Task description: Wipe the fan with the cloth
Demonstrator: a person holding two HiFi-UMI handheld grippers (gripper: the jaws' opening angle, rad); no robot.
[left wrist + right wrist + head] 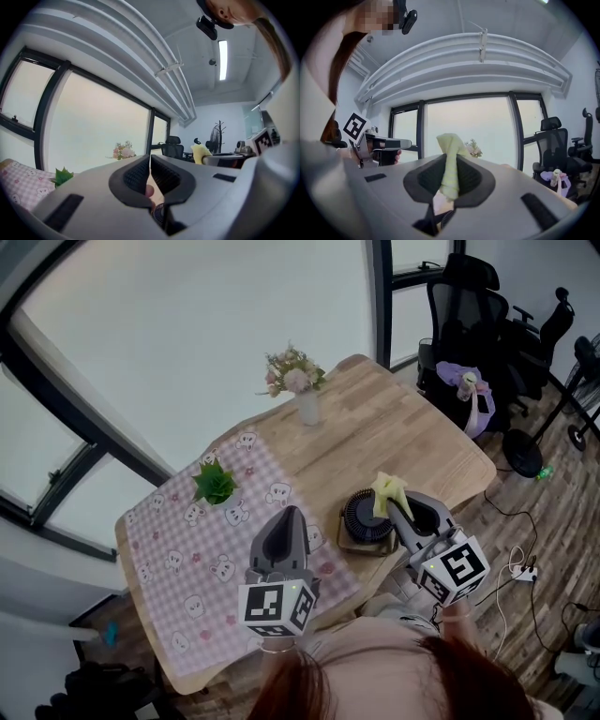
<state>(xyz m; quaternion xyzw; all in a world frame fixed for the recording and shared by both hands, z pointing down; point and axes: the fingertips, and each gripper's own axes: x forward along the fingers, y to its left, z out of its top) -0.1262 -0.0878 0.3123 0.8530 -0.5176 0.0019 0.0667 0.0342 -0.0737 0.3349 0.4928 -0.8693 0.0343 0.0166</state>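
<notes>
Yellow cloth [389, 489] is pinched between the jaws of the right gripper [450, 159]. A folded tuft stands up past the tips and a short tail hangs behind the pads. The left gripper [149, 161] is clenched with nothing between its jaws.

**Location of the work item.** The fan [364, 521] is a small, dark, round unit with a slatted grille. It sits on the wooden table [412, 442], just beside the edge of the pink checked tablecloth [178, 559]. In the head view the cloth overlaps the fan's upper right rim. You cannot tell from any view whether the cloth touches the grille.

**Handling.**
- Expect the cloth to be light, soft and limp. It will fold over under pressure, so hold it near the bunched middle and wipe with the tuft that stands clear of the tips.
- Expect the fan to be light enough to slide on bare wood. The grille slats are probably thin plastic and may flex or snag the fabric.
- Judge whether you need to steady the fan. If so, take hold at the outer ring or the base with the free gripper, not at the slats.
- Keep strokes gentle, since the fan stands near the table edge.

**Markings.** Each gripper carries a cube with black-and-white square markers, and these hold patterns only, with no lettering. The tablecloth print shows cartoon figures, not text. No brand or label can be read on the fan or the cloth.
</notes>
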